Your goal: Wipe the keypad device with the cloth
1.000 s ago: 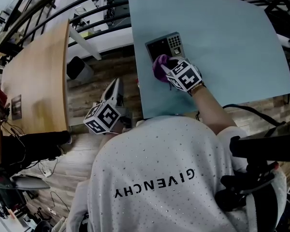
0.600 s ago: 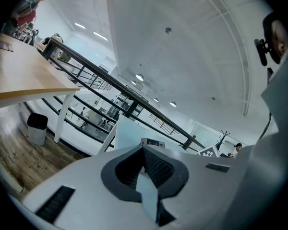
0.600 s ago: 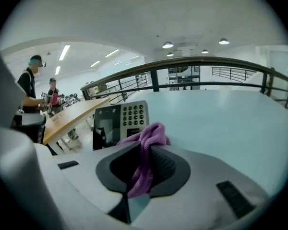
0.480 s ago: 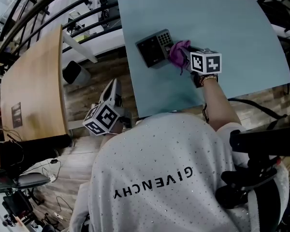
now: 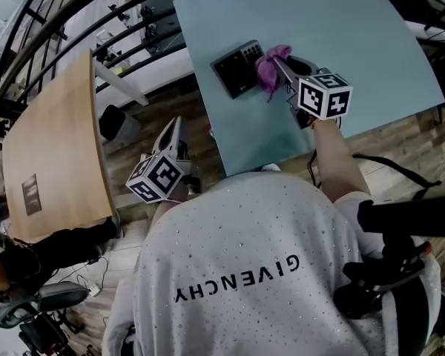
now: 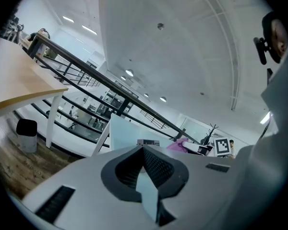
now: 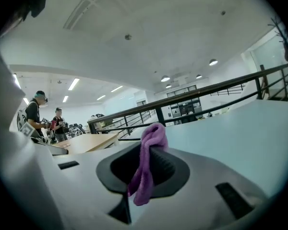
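The right gripper, jaws clamped on the purple cloth, is sitting just past the device's right edge, having swept rightward off the face it was rubbing a second ago; the device is lying tilted on the blue table; the left gripper is still hanging over the floor beside the table, jaws together on nothing; a wooden desk and black bin are standing left; the person's sweatshirt is hiding the table's near edge.
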The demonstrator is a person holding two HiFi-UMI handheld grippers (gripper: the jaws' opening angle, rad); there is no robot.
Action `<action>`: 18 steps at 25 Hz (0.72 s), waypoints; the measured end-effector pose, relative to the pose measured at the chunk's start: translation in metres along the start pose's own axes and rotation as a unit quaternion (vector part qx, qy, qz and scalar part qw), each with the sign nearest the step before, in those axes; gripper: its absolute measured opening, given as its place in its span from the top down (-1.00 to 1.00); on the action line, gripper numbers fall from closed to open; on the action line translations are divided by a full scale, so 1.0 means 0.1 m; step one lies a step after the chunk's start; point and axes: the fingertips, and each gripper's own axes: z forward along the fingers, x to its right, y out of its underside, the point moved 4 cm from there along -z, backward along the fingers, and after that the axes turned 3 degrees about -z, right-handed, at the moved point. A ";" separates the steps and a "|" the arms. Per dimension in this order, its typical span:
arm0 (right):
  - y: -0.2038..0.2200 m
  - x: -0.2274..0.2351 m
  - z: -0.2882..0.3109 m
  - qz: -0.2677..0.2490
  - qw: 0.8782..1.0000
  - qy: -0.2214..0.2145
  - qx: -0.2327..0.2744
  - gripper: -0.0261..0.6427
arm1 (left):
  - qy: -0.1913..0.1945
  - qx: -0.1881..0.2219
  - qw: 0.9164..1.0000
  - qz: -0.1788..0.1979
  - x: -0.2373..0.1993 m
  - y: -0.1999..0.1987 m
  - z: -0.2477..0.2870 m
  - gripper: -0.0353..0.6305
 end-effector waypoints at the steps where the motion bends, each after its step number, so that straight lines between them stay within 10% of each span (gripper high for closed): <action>1: 0.01 -0.04 -0.03 0.004 1.000 0.004 0.008 0.78 | 0.005 -0.003 1.000 0.003 -0.02 -0.02 -0.01 0.89; 18: 0.42 -0.39 -0.42 0.019 0.992 0.127 -0.015 0.79 | 0.080 -0.045 0.996 0.022 -0.33 -0.23 -0.15 0.89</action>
